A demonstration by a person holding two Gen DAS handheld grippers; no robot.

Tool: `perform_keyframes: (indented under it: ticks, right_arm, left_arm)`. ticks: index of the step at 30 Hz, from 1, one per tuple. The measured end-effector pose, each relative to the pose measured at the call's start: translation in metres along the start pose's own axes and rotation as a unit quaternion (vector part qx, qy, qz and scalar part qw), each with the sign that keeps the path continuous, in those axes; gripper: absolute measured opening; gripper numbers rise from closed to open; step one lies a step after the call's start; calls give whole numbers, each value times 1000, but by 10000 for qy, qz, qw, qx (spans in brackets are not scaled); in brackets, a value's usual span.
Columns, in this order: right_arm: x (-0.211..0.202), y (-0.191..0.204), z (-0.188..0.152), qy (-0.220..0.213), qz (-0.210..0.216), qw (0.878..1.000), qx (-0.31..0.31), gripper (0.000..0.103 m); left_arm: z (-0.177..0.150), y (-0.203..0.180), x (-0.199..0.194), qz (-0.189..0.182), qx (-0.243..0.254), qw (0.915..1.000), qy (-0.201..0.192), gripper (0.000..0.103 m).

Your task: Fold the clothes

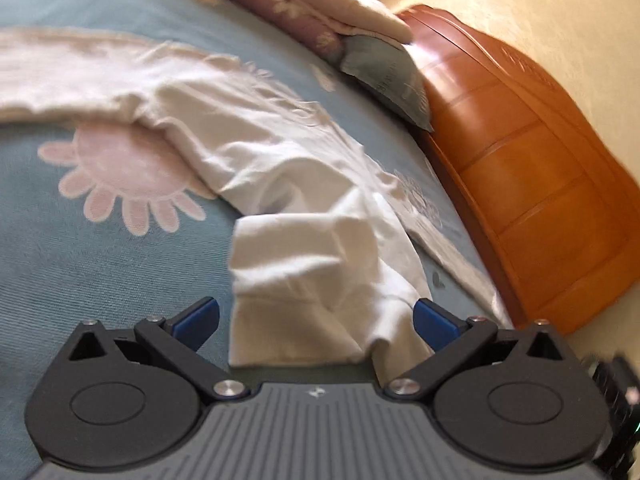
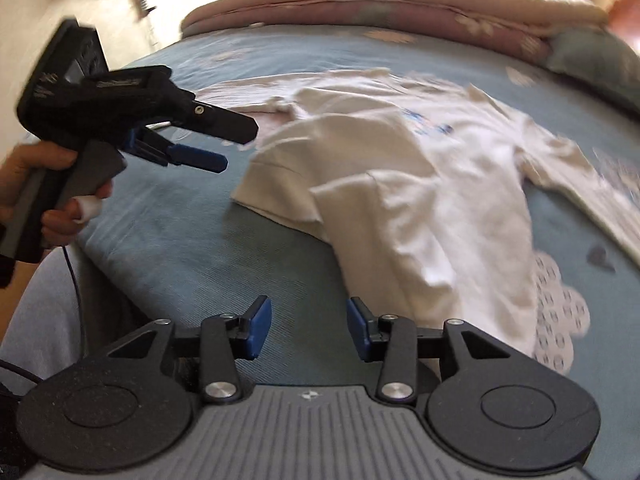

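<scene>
- Two hand-held grippers over one bed [image 2: 168, 240]; one white shirt [image 2: 420, 184] lies crumpled on the blue flowered bedspread.
- Left hand-held gripper [image 1: 316, 320]: jaws spread wide, blue pads well apart. A folded flap of the shirt lies between and just ahead of them; its right edge is close to the right pad [image 1: 434, 320], but no pad presses on it. Released, gripping nothing.
- From that gripper the shirt runs forward and to the left, ending in a long pale band across the far left.
- Right of the left gripper: orange wooden headboard [image 1: 540, 184], with a grey-green pillow [image 1: 384, 76] and a folded pink quilt [image 1: 304, 4] ahead.
- Right hand-held gripper [image 2: 308, 328]: jaws partly open, only bare bedspread between the pads. Empty, released.
- From it the shirt lies ahead and to the right; the nearest fold drops to just beyond the right pad [image 2: 358, 328], apart from it. A blue print shows on the far part of the shirt.
- In the right wrist view the left gripper [image 2: 236, 144] is up on the left, held in a hand [image 2: 48, 196], pointing towards the shirt's left edge, near it but clear of it.
- Both views are motion-blurred.
</scene>
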State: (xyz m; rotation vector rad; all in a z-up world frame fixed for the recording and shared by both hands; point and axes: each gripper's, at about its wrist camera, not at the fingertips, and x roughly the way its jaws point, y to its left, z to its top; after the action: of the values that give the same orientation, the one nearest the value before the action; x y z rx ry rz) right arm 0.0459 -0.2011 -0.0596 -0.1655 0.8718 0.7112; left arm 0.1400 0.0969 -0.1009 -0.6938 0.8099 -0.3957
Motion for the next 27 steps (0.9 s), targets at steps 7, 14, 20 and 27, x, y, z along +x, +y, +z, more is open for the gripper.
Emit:
perform_keyframes:
  ticks: [7,14,20,27]
  right_arm:
    - [9,-24,-18,43,76,9983,584,51]
    - [15,-29,-18,-78,239,9971,718,60]
    - [16,-33,-20,-205,415,9954,841,66]
    - [15,-34,-23,-302,435,9942,935,67]
  left_arm:
    - [13,35,22,-963,-707,9928,-98,102]
    - [-11,40,22,-1962,-1123,9741,-26,102]
    - [-1,51,33,-2216,-1431,9646,-11,102]
    - [-11,24,32,-1593,-629,9846,362,91]
